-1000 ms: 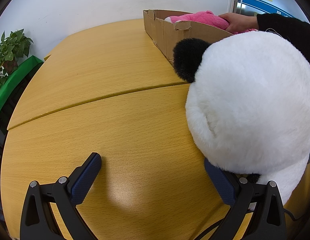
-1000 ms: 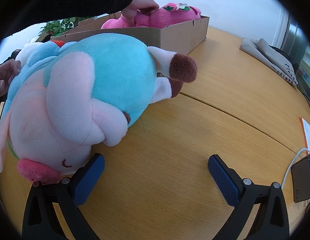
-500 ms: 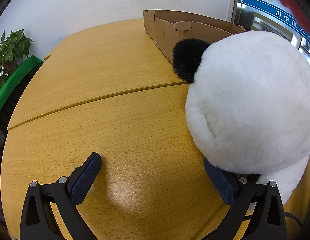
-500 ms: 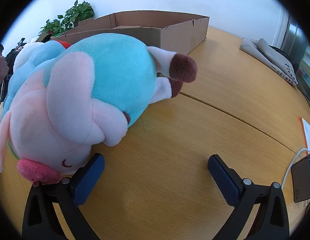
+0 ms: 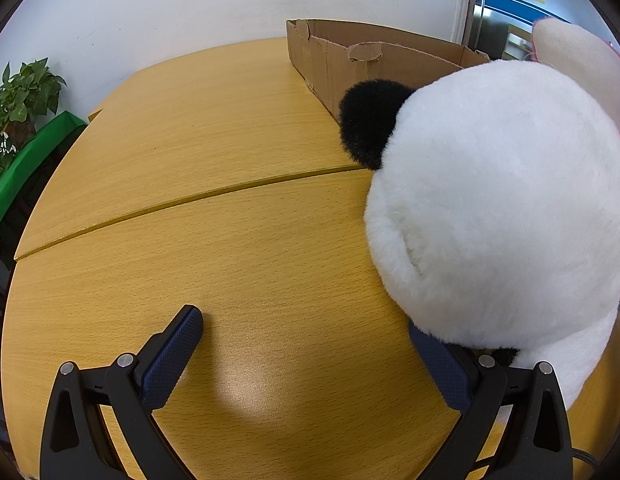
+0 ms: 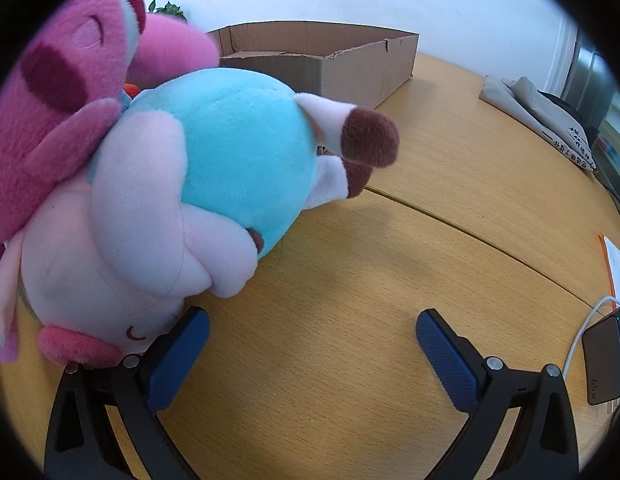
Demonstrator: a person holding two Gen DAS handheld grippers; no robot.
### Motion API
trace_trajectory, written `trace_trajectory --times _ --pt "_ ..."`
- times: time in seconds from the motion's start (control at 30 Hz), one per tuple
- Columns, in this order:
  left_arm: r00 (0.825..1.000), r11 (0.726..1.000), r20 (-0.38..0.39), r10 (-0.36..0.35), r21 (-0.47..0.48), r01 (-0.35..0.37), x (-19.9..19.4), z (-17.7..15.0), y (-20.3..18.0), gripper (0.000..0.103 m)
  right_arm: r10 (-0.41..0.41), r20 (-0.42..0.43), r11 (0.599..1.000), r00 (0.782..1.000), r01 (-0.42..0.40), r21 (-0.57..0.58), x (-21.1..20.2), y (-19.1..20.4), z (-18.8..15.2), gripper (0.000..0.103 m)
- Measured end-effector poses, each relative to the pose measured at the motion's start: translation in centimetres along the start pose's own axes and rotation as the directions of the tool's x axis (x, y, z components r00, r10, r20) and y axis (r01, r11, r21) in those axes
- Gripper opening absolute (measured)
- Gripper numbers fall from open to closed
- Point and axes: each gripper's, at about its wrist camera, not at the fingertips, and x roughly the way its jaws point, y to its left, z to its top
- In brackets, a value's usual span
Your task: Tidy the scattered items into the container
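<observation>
Plush toys lie on the wooden table [image 5: 237, 240] in front of the cardboard box [image 6: 342, 68]. Left gripper [image 5: 305, 344] has its jaws wide apart over bare wood, and the white panda plush [image 5: 498, 216] touches its right finger. Right gripper [image 6: 312, 344] is also spread wide, with the blue and pink plush [image 6: 197, 184] against its left finger and a dark pink plush [image 6: 69, 80] pressed on it from above

On your left side, bare table [image 5: 213, 216] runs far to the cardboard box [image 5: 350, 60], with the panda toy [image 5: 502, 208] crowding the right. On your right side, the blue-and-pink plush [image 6: 181, 200] blocks the left; the table's right is open up to the phone [image 6: 604, 360].
</observation>
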Motion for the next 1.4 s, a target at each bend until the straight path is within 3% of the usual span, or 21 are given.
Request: trace_trajectory --times 1.4 --pt "1.0 1.0 -0.002 -0.001 -0.001 0.001 0.56 0.16 0.2 0.103 0.002 0.001 1.0 1.0 -0.002 -0.003 -0.13 -0.13 -0.22 0.103"
